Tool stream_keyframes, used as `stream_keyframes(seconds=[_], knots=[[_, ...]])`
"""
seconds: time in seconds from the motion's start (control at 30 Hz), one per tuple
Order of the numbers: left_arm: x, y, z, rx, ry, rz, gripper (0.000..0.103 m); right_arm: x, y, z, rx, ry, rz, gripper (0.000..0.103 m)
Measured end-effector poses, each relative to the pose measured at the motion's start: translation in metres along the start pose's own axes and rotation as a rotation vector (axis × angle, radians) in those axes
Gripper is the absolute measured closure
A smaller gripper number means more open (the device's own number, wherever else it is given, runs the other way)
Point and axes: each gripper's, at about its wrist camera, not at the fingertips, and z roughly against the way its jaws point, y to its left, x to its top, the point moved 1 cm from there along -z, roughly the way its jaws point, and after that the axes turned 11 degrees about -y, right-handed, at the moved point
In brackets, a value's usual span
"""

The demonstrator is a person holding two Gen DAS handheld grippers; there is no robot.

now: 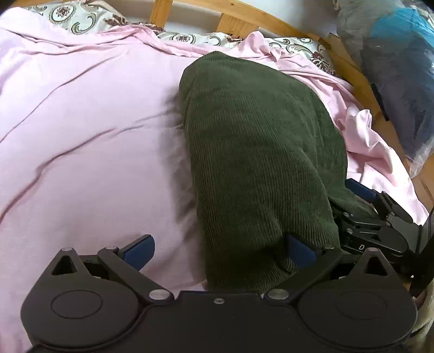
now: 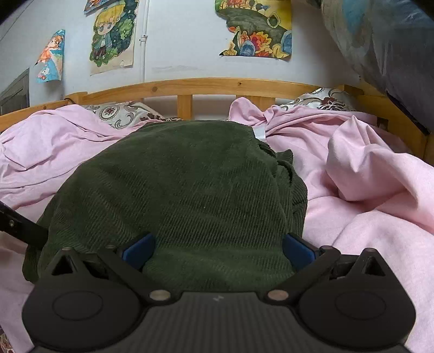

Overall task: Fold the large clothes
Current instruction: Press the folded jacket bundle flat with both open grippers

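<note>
A dark green corduroy garment (image 1: 255, 152) lies folded in a long strip on a pink sheet (image 1: 89, 130); it also shows in the right wrist view (image 2: 173, 190). My left gripper (image 1: 219, 252) is open at the garment's near end, its right blue fingertip (image 1: 299, 249) tucked against the cloth and its left fingertip (image 1: 139, 251) over the sheet. My right gripper (image 2: 217, 252) is open, its jaws straddling the garment's near edge. The right gripper also shows at the garment's right side in the left wrist view (image 1: 360, 206).
A wooden bed rail (image 2: 190, 87) runs along the back and right side. Patterned pillows (image 1: 78, 16) lie by the rail. The pink sheet is bunched up at the right (image 2: 360, 163). A plastic-wrapped bundle (image 1: 398, 68) sits beyond the right rail. Posters (image 2: 114, 35) hang on the wall.
</note>
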Motion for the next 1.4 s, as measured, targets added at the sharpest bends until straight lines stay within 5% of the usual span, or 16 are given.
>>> stream_keyframes(seconds=[0.13, 0.33, 0.57, 0.77, 0.97, 1.27, 1.4], knots=[[0.012, 0.001, 0.014, -0.032, -0.008, 0.019, 0.005, 0.007, -0.003, 0.005, 0.002, -0.019, -0.038, 0.001], [0.047, -0.011, 0.024, -0.049, -0.177, -0.005, 0.001, 0.034, -0.008, 0.022, -0.014, -0.176, -0.066, 0.001], [0.058, -0.006, -0.017, -0.064, -0.125, 0.017, 0.001, 0.043, -0.049, 0.002, -0.071, -0.165, -0.164, 0.001], [0.044, 0.008, -0.038, -0.088, -0.061, 0.113, 0.001, 0.031, -0.075, -0.015, -0.061, -0.088, -0.266, 0.014], [0.040, 0.014, -0.034, -0.117, -0.081, 0.146, 0.001, 0.028, -0.079, -0.022, 0.006, -0.057, -0.267, 0.015], [0.042, 0.023, -0.034, -0.191, -0.008, 0.261, 0.001, 0.025, -0.087, -0.037, 0.110, 0.019, -0.357, 0.012], [0.037, 0.024, -0.036, -0.190, -0.012, 0.287, 0.000, 0.025, -0.083, -0.037, 0.123, 0.012, -0.342, 0.027]])
